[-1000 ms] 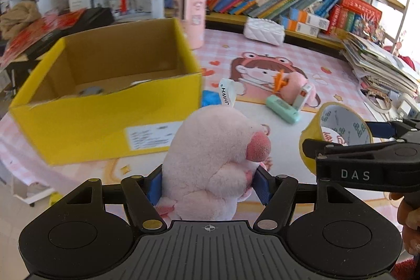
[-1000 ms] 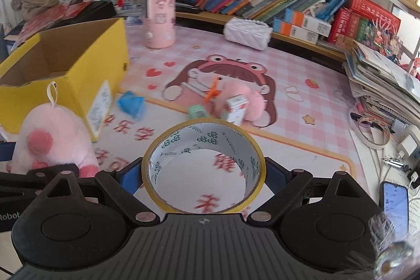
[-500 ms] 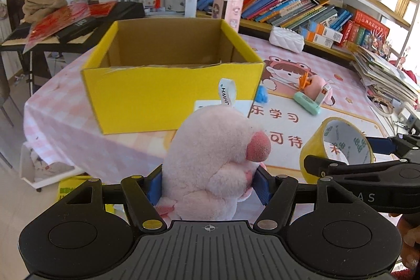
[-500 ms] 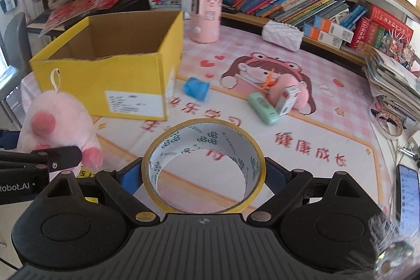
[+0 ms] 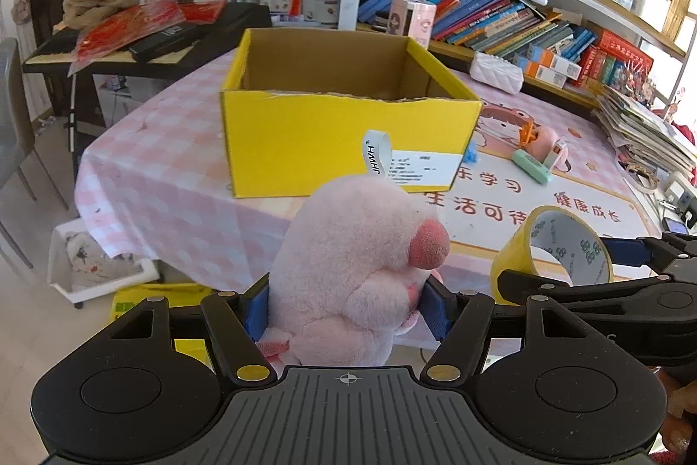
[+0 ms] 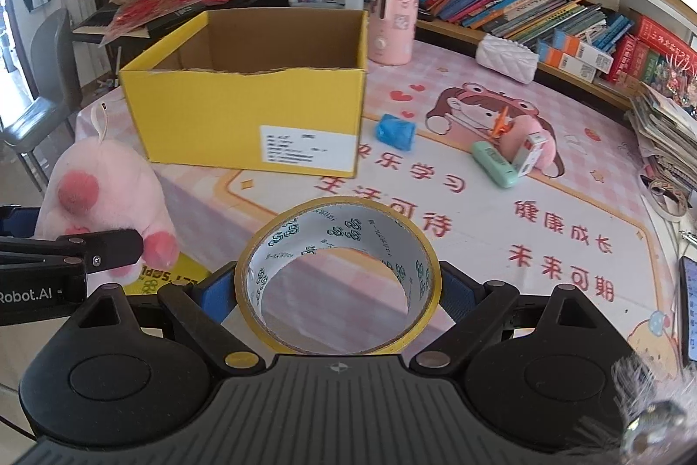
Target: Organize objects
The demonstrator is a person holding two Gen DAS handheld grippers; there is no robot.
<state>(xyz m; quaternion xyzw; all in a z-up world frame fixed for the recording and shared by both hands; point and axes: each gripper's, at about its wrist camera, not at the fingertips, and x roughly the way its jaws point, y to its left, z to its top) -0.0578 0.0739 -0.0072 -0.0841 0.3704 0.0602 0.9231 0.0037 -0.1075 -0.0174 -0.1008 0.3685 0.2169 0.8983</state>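
The left gripper is clamped on a pink plush toy, its blue pads pressing into both flanks; the toy sits upright between the jaws with its red snout turned toward the right gripper and a white loop tag standing up from its head. The right gripper is clamped on a roll of yellow tape, pads bearing on the outer rim at either side, the roll's open core facing up and forward. Both tools are held side by side off the near edge of the table, each visible in the other's view. Ahead of both stands an open yellow cardboard box, label side facing the tools; its contents cannot be made out. Beyond the right gripper, right of the box, lie a blue item, a mint-green case and a small white carton on the pink printed mat.
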